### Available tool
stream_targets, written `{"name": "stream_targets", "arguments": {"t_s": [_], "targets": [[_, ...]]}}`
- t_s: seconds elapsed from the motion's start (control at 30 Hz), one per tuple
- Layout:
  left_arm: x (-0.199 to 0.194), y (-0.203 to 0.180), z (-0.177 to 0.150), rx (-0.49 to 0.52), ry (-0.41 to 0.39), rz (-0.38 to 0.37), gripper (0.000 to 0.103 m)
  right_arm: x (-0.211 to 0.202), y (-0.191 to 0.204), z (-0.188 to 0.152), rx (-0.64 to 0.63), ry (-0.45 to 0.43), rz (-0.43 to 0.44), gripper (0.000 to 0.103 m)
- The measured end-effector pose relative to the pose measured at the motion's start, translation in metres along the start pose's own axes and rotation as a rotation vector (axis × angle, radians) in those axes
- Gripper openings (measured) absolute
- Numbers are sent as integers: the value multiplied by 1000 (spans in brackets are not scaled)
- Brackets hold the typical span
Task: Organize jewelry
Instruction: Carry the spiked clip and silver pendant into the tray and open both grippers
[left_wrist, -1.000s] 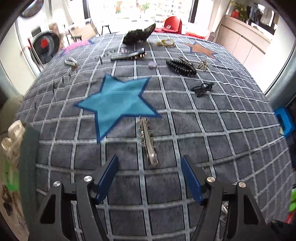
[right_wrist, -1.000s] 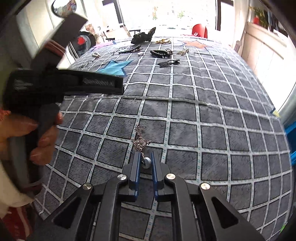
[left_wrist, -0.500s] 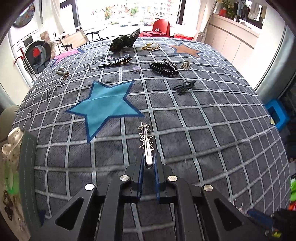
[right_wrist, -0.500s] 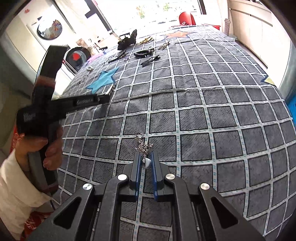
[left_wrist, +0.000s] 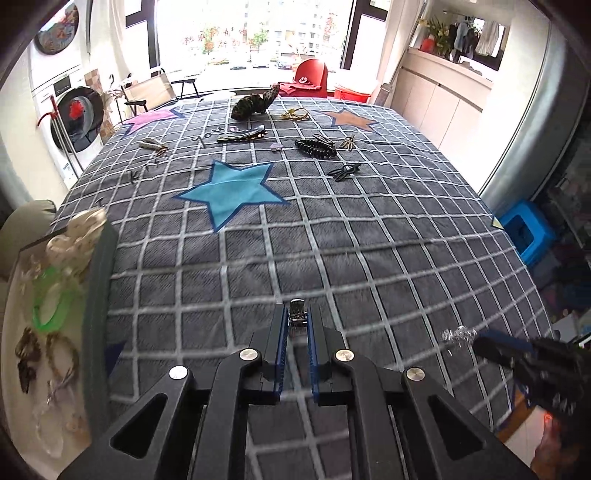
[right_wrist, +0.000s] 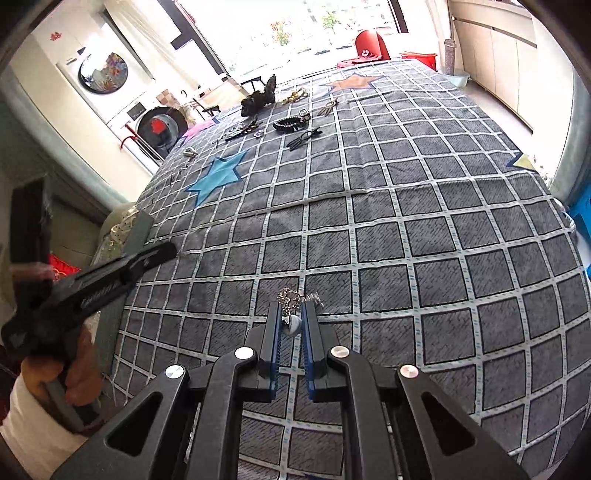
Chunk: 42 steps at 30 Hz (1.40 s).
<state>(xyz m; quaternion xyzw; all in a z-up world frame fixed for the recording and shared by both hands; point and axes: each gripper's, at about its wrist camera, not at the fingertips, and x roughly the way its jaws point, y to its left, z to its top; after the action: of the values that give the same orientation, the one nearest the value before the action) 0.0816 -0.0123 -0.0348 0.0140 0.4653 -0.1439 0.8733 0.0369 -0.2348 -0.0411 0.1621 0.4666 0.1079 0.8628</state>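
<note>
The left gripper has its blue-lined jaws nearly together, pinching a silver hair clip. Seen end-on from the left wrist view, the clip's long axis runs away from the camera along the fingers, its hinged end poking just past the fingertips and raised off the checked blanket. The right gripper is likewise closed down, on a small silver chain with a pale bead; the bead sits between the pads and the tangled chain bunches out at the far tips.

Only the left wrist view shows the tray at the near left edge, holding a green ring, braided pieces and a pale bow, and the right gripper entering from the near right with the glittering chain at its tip. Only the right wrist view shows the person's left hand wrapped round the left gripper's handle at the left.

Far across the blanket, beyond the blue star, lie a black coiled hair tie, a dark barrette and a black bow clip
</note>
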Motion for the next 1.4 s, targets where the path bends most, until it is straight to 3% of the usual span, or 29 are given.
{"name": "stream_targets", "arguments": {"t_s": [0.57,0.77,1.07,1.4], "targets": [[-55,34,-37,-51,-71,-2,12,-15,7,-6,13,-3,-30,11],[-74,52,-43,-75,-107,6,12,-23,26,2,-26,-22,-16,11],[-104,104,-61,-148,-162,73,12,-17,96,18,-146,-18,56,11],[-122,175,-93,-251,-165,174,12,17,209,25,-331,27,180,11]]}}
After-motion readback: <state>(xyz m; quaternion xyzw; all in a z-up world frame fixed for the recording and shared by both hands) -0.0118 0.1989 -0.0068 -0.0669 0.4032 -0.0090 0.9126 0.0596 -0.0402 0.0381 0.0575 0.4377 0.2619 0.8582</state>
